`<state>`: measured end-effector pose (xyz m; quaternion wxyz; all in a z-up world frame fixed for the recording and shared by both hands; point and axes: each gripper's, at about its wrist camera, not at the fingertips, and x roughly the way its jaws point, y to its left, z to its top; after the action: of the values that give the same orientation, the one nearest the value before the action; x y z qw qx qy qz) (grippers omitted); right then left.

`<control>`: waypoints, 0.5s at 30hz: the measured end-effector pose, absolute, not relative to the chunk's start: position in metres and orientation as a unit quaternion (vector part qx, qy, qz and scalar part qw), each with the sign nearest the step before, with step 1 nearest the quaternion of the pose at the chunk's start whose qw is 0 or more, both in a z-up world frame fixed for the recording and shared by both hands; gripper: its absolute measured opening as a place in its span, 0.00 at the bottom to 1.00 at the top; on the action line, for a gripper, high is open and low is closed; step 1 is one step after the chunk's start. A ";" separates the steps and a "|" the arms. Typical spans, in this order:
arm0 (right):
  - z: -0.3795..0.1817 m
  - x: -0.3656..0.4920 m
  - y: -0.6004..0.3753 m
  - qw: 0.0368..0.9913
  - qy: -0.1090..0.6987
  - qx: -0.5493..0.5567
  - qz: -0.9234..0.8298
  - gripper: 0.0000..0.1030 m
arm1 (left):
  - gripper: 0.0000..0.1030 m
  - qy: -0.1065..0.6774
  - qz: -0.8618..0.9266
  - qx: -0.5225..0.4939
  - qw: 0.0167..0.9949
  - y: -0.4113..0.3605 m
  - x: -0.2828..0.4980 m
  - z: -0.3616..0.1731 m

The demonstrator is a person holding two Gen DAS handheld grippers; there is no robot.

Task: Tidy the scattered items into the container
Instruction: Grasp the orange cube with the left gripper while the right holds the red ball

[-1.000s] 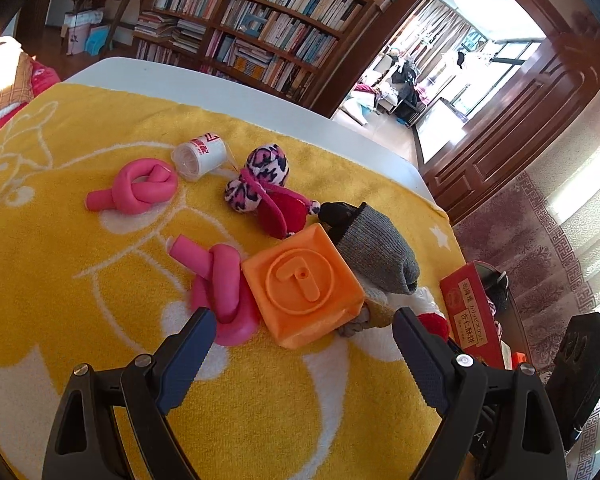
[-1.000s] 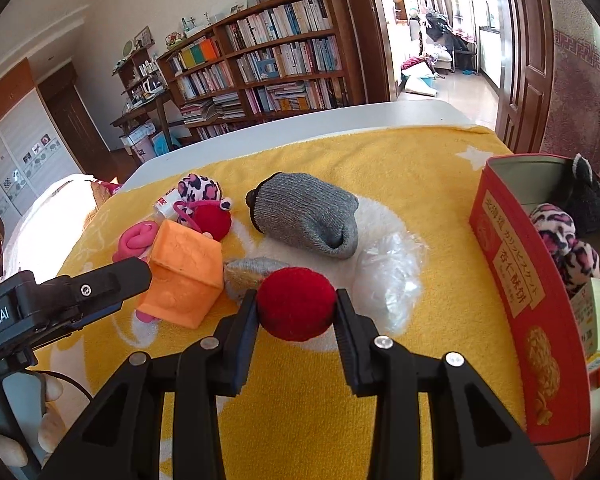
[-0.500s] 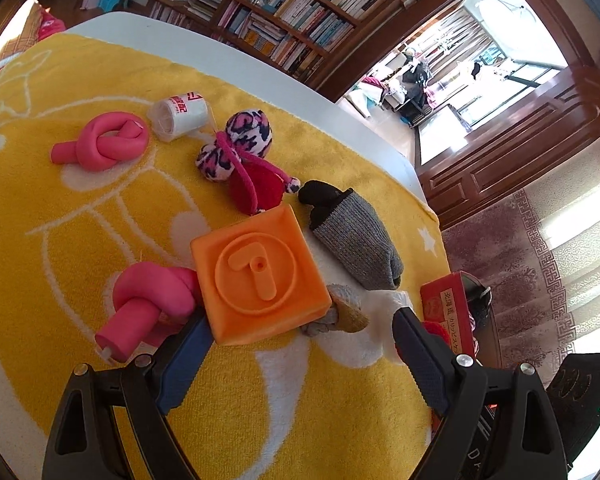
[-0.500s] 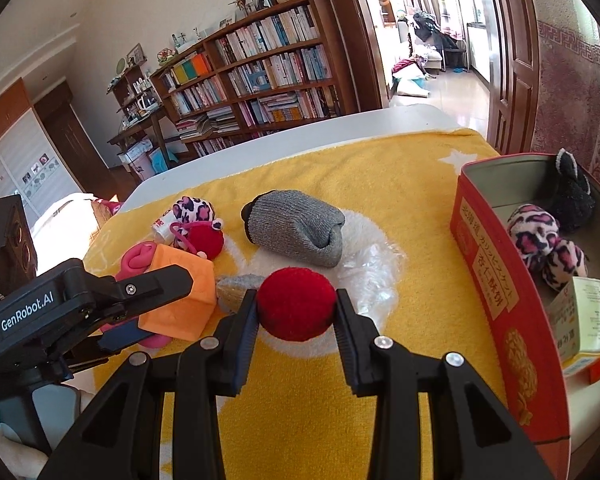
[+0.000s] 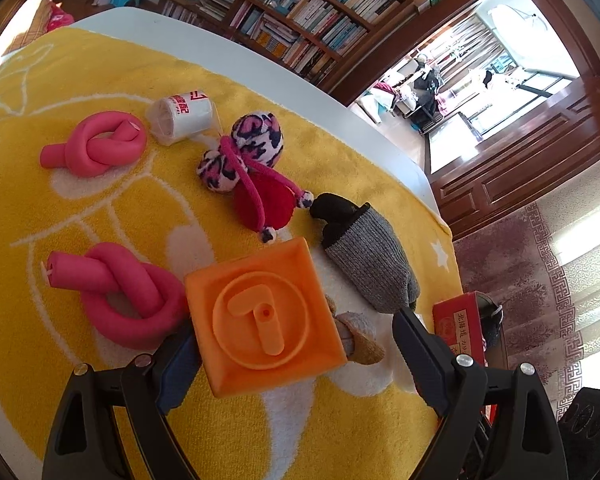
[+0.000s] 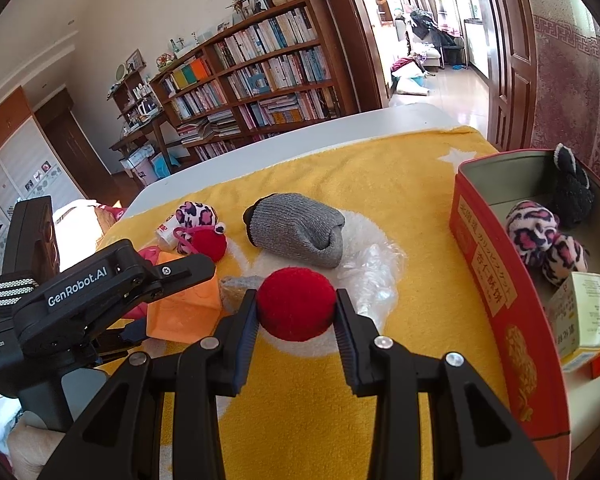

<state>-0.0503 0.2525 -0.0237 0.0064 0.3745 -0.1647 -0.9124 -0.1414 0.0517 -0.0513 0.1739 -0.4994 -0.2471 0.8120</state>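
Orange plastic is filling the space between the fingers of my left claw (image 5: pixel 296 364): the orange cube (image 5: pixel 266 318), a raised figure on its top face, is sitting between jaws that are standing wide apart. The left finger is right against the cube's lower left corner, while the right finger is standing clear of it, so I am not gripping it. Just to the left of this claw a pink knotted foam tube (image 5: pixel 128 300) is lying on the yellow towel (image 5: pixel 40 208), touching the cube's edge. A second pink knot (image 5: pixel 94 146) is lying farther ahead and left, with a small white cup (image 5: pixel 184 114) on its side next to it. Ahead of the cube I am seeing a leopard-print plush with a red part (image 5: pixel 252 176), and ahead to the right a grey knitted sock (image 5: pixel 370 264) with a black end.

My right claw (image 6: pixel 296 316) is clamped on a red pompom ball (image 6: pixel 296 304), both pads pressing into its sides, and I am holding it above the towel. To the right of this claw the red container (image 6: pixel 496 288) is standing open; inside it are a leopard-print plush (image 6: pixel 540 240), a black plush (image 6: pixel 572 192) and a small pale box (image 6: pixel 584 316). A crumpled clear plastic bag (image 6: pixel 376 272) is lying just beyond the ball.
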 end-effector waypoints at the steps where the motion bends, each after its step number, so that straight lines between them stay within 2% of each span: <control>1: -0.024 -0.050 0.253 0.006 -0.165 0.374 -0.913 0.39 | 0.89 -0.246 0.815 -0.495 0.173 0.053 -0.143 -0.052; 3: -0.024 -0.051 0.253 0.006 -0.165 0.374 -0.913 0.39 | 0.89 -0.235 0.822 -0.489 0.171 0.055 -0.145 -0.052; 5: -0.024 -0.051 0.254 0.006 -0.166 0.374 -0.912 0.39 | 0.84 -0.218 0.831 -0.483 0.168 0.058 -0.144 -0.052; 7: -0.025 -0.051 0.254 0.005 -0.165 0.374 -0.912 0.39 | 0.61 -0.194 0.841 -0.480 0.158 0.059 -0.143 -0.052; 8: -0.025 -0.051 0.254 0.004 -0.166 0.374 -0.912 0.39 | 0.58 -0.192 0.840 -0.481 0.158 0.058 -0.144 -0.054; 15: -0.026 -0.049 0.251 0.005 -0.163 0.370 -0.914 0.39 | 0.58 -0.205 0.842 -0.471 0.167 0.045 -0.142 -0.050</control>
<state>-0.0493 0.2509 -0.0263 0.0052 0.3703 -0.1629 -0.9145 -0.1423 0.0447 -0.0503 0.1671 -0.4708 -0.2051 0.8417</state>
